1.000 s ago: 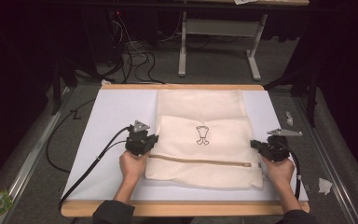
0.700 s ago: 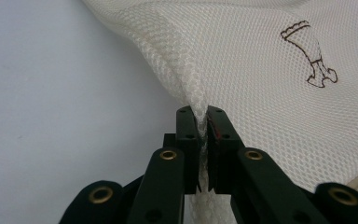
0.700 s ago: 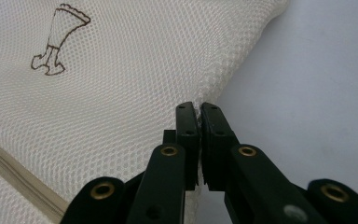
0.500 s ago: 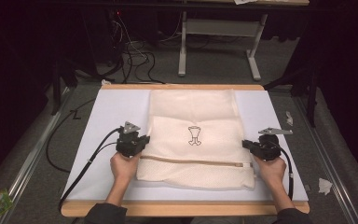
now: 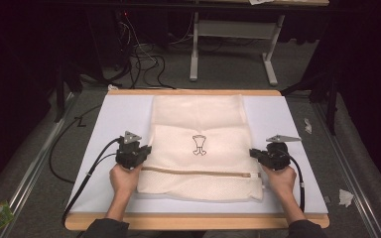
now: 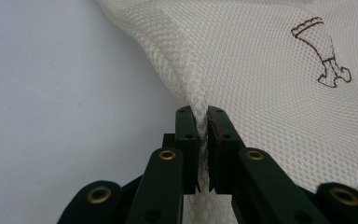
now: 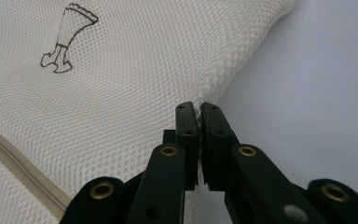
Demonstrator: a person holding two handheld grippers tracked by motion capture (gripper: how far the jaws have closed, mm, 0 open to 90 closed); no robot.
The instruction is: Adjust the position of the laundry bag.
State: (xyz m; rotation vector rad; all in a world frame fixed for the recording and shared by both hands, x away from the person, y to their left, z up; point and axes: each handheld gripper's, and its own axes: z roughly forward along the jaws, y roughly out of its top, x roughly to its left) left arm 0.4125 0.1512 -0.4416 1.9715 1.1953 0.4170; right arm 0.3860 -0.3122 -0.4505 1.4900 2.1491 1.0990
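The left gripper (image 6: 203, 114) has its two black jaws pressed together on a bunched ridge of the cream mesh laundry bag (image 6: 270, 93), pinching the bag's side edge, which rises from between the pads and runs away ahead of them. In the high view the same left gripper (image 5: 146, 150) sits at the bag's left edge, with the person's left hand (image 5: 124, 179) just behind it.

The right gripper (image 7: 199, 112) pinches the opposite side edge: a thin fold of mesh is caught between its nearly touching pads, and the bag (image 7: 121, 93) spreads away to the left of the jaws. From above, the right gripper (image 5: 254, 153) stands at the bag's right edge, held by the right hand (image 5: 280, 179).

Between the two grippers the bag (image 5: 198, 148) lies flat on the pale lavender mat (image 5: 287, 119) that covers the wooden table (image 5: 193, 222). A small brown outline drawing (image 5: 199, 145) sits about midway between the grippers, slightly beyond them, and a beige zipper band (image 5: 198, 173) crosses the bag on the near side of both.

Beyond the grippers the bag's far part looks folded into layers; how many cannot be told. Its edge inside each pair of jaws is hidden by the pads. The room beyond the table is dark, and the person's forearms are cut off at the bottom of the high view.
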